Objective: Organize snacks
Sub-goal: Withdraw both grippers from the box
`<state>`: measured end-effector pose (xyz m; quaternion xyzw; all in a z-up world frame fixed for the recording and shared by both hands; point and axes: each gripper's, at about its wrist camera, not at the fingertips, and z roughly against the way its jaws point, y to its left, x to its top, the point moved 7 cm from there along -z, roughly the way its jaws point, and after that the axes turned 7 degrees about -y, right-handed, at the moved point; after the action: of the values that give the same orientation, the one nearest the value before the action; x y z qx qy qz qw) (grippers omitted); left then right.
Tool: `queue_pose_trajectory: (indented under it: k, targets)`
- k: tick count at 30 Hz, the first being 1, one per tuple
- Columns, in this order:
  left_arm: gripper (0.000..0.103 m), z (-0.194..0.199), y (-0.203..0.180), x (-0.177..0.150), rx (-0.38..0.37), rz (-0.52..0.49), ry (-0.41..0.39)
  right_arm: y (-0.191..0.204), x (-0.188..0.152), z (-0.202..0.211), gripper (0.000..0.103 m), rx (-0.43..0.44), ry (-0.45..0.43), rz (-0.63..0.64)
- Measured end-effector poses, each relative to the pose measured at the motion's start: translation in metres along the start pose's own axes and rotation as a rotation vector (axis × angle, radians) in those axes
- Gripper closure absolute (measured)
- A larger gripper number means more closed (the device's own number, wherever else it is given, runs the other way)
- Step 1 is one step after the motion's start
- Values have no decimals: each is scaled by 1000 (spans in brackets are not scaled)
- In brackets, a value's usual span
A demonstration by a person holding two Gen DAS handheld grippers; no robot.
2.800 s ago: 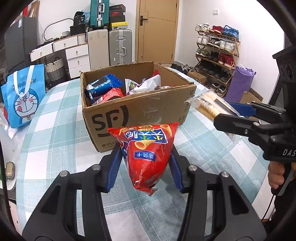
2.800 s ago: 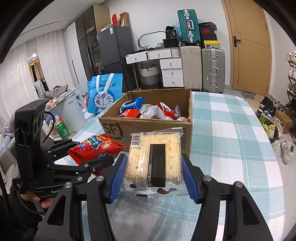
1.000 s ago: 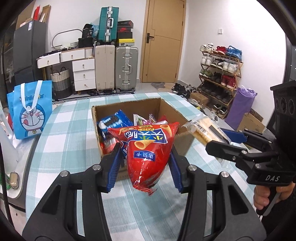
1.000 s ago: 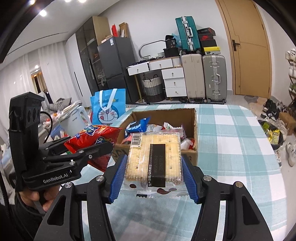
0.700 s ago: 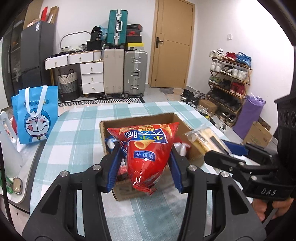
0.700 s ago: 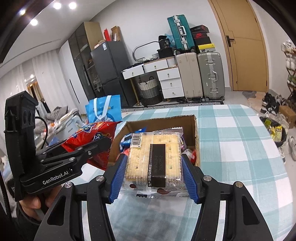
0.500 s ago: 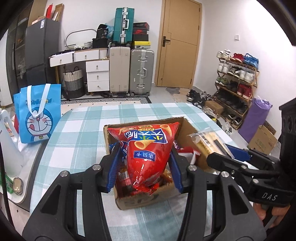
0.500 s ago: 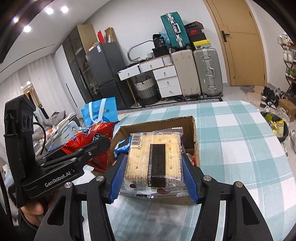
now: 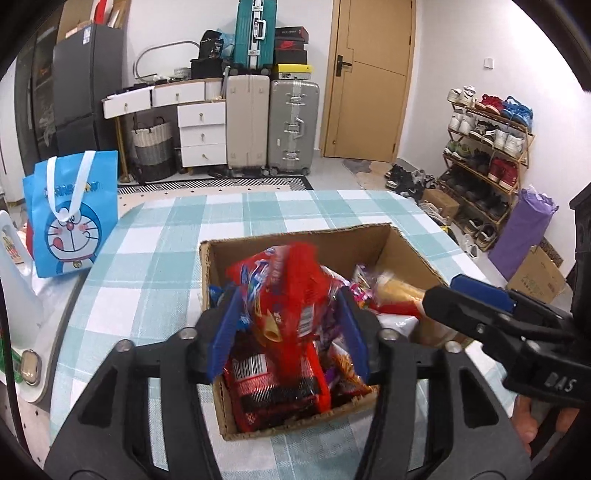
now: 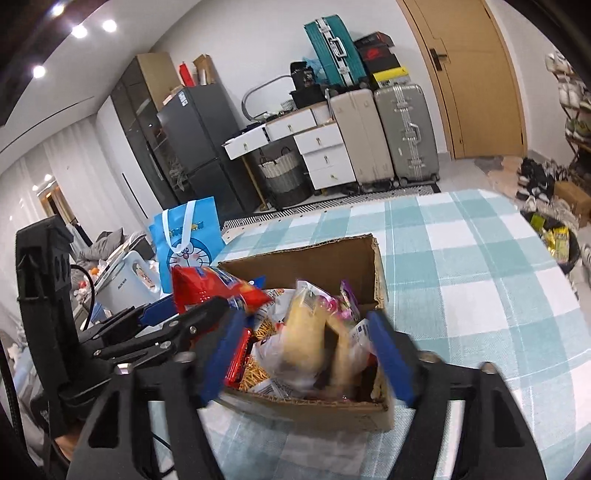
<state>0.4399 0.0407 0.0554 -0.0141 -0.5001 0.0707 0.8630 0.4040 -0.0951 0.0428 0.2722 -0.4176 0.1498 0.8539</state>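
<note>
Both grippers now over the box (image 9: 295, 424), jaws opening, snacks dropping.

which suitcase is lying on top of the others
The teal suitcase; the beige suitcase and the silver suitcase stand on the floor.

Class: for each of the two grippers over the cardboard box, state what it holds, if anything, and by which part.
Nothing is held: left gripper opening, red snack bag dropping free; right gripper opening, clear cracker pack falling into cardboard box.

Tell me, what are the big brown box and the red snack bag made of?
The open brown box looks like corrugated cardboard: matte, with ragged, wavy cut edges. The red snack bag seems to be thin glossy plastic film, crinkled and shiny with printed labels, though it is blurred here.
</note>
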Motion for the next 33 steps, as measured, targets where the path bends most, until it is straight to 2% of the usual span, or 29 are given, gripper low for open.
queue_pose_trajectory:
  k: [1,3,5,8,10,12,23,33]
  targets:
    - [33,1,0,-1,-3,-3,0,1,0,5,21,-2,-14,14]
    - [23,5,3,-4,-1,-2,-7,1,-2,14,15,-3,-25,39]
    - [20,13,4,-8,-16,1,-16,0,-4,20,5,-1,-26,45]
    - [14,24,11,-17,-33,0,-15,0,-13,29,2,7,-24,55]
    - [1,32,14,-23,-40,2,-26,-2,-21,34,1,1,-10,75]
    - [1,44,18,-28,-47,5,-54,0,-25,38,1,-12,-23,102]
    - [1,91,34,-65,-64,1,-112,28,-47,64,1,55,-114,192]
    - [1,115,42,-81,-59,-7,-169,29,-58,70,1,49,-130,200]
